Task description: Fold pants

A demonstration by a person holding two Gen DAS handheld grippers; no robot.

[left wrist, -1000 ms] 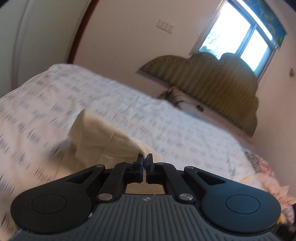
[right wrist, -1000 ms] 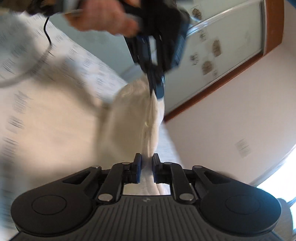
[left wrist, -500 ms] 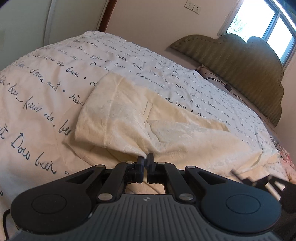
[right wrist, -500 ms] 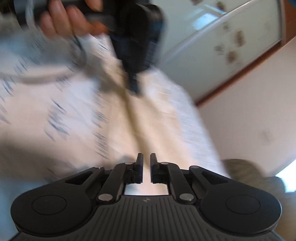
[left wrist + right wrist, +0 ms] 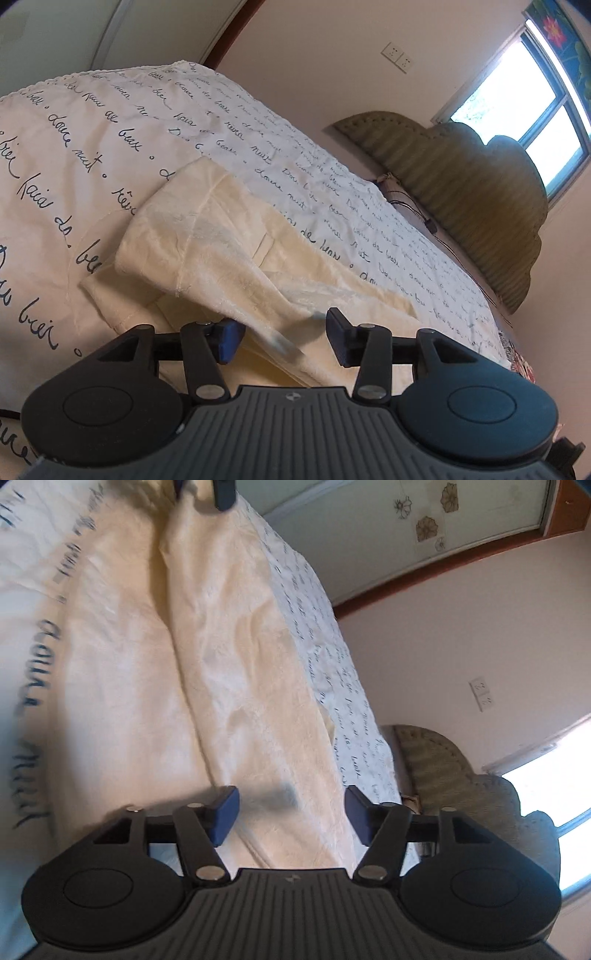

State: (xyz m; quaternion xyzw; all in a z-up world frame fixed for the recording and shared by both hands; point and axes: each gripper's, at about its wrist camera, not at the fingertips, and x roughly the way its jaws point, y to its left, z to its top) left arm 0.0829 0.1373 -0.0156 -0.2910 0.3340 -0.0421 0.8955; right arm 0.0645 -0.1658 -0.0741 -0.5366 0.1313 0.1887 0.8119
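Cream pants lie folded over on a white bedspread with dark handwriting print. My left gripper hovers low at their near edge. Its jaws are opening, and a corner of the cloth slips down between them without being pressed. In the right wrist view the pants stretch away as a long folded strip. My right gripper sits over the near end. Its jaws are opening too, with cloth beneath them and no grip on it. The left gripper's fingers show at the strip's far end.
A padded green headboard stands at the bed's far end under a bright window. A black cable runs along the bed by the headboard. Wardrobe doors with flower stickers face the bed's other end.
Both grippers came down to the bed and laid the lifted cloth over the pants. Both then opened and let go of the fabric.
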